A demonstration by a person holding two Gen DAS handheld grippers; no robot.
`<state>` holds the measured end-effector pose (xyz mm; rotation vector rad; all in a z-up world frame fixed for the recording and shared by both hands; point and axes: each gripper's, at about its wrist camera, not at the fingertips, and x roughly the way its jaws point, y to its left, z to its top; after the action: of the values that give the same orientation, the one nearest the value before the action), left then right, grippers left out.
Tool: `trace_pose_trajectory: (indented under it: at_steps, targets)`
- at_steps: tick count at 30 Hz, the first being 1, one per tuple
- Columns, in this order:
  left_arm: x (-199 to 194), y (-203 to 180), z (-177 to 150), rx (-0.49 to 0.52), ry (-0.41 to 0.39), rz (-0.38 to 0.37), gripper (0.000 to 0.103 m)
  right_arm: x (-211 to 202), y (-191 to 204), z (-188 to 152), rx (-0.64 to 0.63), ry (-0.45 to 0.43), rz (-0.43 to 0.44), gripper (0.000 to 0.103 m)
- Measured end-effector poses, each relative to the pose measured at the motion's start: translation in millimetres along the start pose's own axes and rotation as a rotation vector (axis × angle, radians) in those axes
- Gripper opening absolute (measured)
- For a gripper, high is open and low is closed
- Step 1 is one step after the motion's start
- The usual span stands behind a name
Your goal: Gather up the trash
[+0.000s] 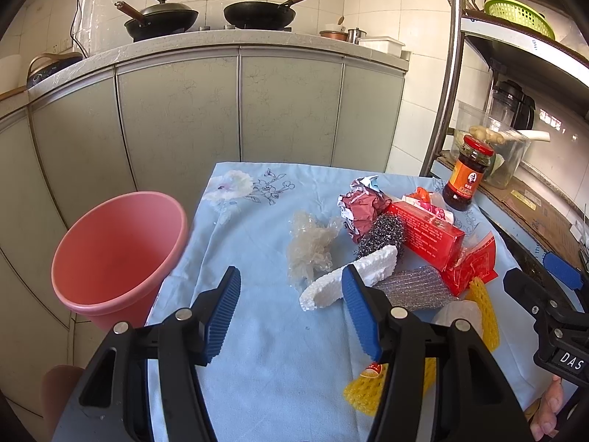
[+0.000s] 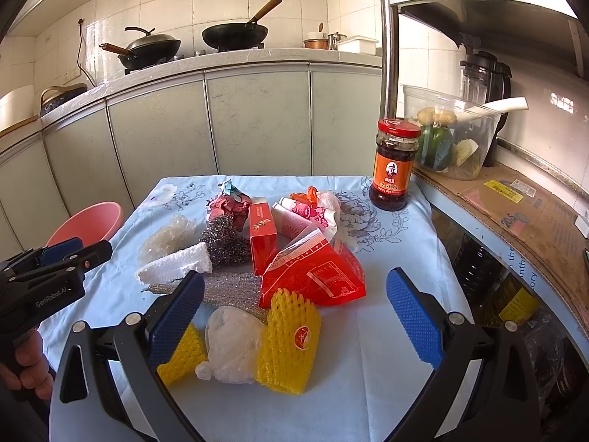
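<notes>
A pile of trash lies on the blue cloth-covered table point(image 1: 257, 228): white foam piece point(image 1: 331, 280) point(image 2: 173, 267), clear crumpled plastic point(image 1: 311, 245) point(image 2: 165, 235), steel wool point(image 1: 381, 235) point(image 2: 224, 241), red box point(image 1: 427, 235) point(image 2: 262, 232), red packet point(image 2: 316, 276), yellow foam net point(image 2: 287, 342) and white plastic bag point(image 2: 232, 346). A pink bin point(image 1: 114, 254) point(image 2: 88, 224) stands left of the table. My left gripper point(image 1: 294, 313) is open and empty, hovering just before the foam piece. My right gripper point(image 2: 294, 320) is open and empty above the yellow net and white bag.
A chili sauce jar point(image 2: 394, 164) point(image 1: 465, 173) stands at the table's far right corner. A metal shelf point(image 2: 515, 199) with a clear bowl of vegetables point(image 2: 449, 140) is on the right. Kitchen cabinets point(image 1: 235, 110) with woks point(image 1: 257, 14) stand behind.
</notes>
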<state>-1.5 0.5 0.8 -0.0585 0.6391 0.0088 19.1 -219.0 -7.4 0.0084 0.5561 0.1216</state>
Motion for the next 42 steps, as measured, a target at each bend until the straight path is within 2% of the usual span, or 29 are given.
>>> trace_pose_trajectory:
  at_steps: [42]
  targets:
    - [3.8, 0.0, -2.8, -0.009, 0.017, -0.01, 0.068, 0.3, -1.7, 0.3, 0.004, 0.004, 0.007, 0.1]
